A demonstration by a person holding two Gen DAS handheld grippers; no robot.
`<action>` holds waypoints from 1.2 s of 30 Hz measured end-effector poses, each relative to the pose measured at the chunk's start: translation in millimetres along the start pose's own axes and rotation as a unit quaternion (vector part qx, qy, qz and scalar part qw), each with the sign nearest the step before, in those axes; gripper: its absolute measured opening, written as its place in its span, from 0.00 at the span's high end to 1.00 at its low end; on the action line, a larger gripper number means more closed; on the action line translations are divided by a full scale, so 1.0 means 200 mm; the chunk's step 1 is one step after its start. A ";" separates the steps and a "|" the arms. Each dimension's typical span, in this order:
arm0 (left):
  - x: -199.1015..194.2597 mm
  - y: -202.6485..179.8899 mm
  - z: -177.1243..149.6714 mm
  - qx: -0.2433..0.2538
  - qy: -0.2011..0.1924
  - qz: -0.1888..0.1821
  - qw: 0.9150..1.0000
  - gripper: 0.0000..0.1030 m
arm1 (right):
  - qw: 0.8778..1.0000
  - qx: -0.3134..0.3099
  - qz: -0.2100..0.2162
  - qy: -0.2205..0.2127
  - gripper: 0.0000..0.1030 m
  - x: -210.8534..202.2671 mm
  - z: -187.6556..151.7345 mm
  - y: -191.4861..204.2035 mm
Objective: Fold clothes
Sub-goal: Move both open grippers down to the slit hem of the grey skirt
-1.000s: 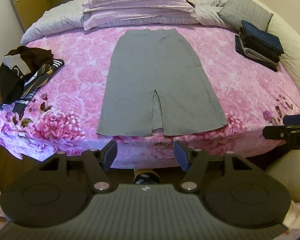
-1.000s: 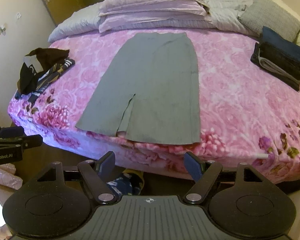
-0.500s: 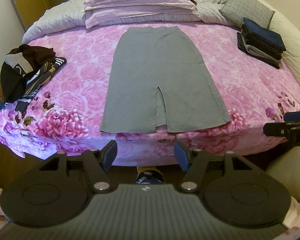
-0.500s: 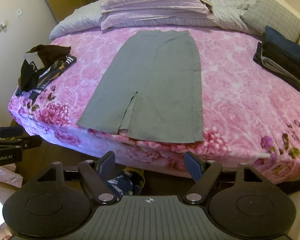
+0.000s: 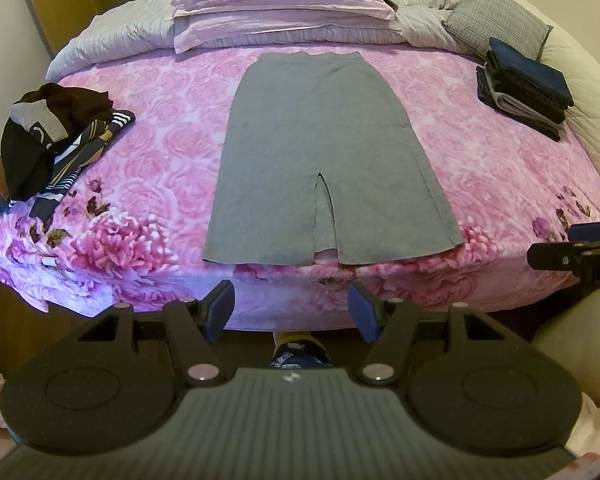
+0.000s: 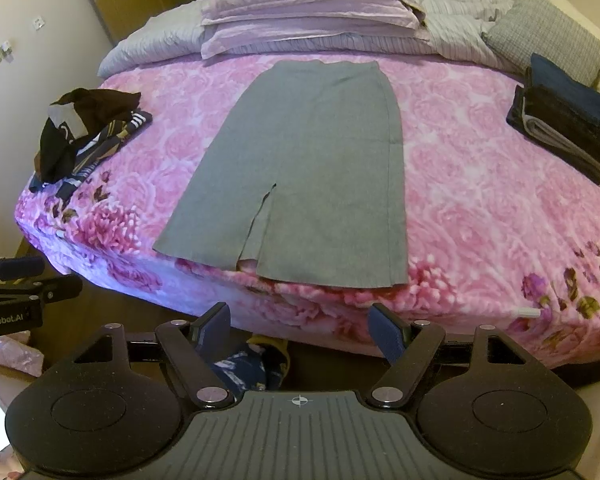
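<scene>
- Your long grey pencil skirt (image 5: pixel 324 160) lies flat and unfolded down the middle of the round bed with its pink rose-print cover (image 5: pixel 492 184). The waistband points to the far edge by the pillows, and the hem with its centre slit sits right at the near edge, just in front of you.
- Your left gripper (image 5: pixel 291 310) hangs off the bed below the near edge, in line with the slit. Its blue-padded fingers (image 5: pixel 220 308) are spread wide with nothing between them, and they touch no cloth.
- Your right gripper (image 6: pixel 300 330) is also short of the near edge, below the hem's right part. Its fingers (image 6: pixel 384 334) are released too — apart and empty.
- Each gripper shows in the other's view: the right one at the right border of the left wrist camera, the left one at the left border of the right wrist camera.
- A loose heap of dark, brown and striped clothes (image 5: pixel 48 144) sits near the bed's left edge, well apart from the skirt.
- A neat stack of folded navy, black and grey garments (image 5: pixel 524 88) rests near the right edge, just beside a grey checked cushion (image 5: pixel 496 20).
- Two flat lilac pillows (image 5: pixel 280 4) are piled on a pale striped duvet (image 5: pixel 112 40) along the far edge, just beyond the waistband.
- Between each gripper's fingers you can see a foot in a blue and yellow patterned sock (image 6: pixel 256 364) on the floor.
</scene>
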State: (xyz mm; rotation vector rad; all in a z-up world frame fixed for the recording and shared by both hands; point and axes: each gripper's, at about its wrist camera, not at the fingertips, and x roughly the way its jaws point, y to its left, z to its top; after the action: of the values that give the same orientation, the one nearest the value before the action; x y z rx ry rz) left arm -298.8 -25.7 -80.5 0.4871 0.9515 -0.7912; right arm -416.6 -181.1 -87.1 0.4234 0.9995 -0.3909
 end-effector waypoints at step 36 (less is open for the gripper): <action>0.57 0.15 0.81 -0.002 0.025 -0.023 0.999 0.43 | 0.998 0.056 -0.001 0.017 0.29 0.45 0.69 -0.22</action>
State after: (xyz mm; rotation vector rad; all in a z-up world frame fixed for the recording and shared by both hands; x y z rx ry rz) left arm -150.9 -160.4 -94.4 0.4855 1.0130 -0.8212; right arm -295.9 -299.9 -106.2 0.5320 1.0141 -0.4431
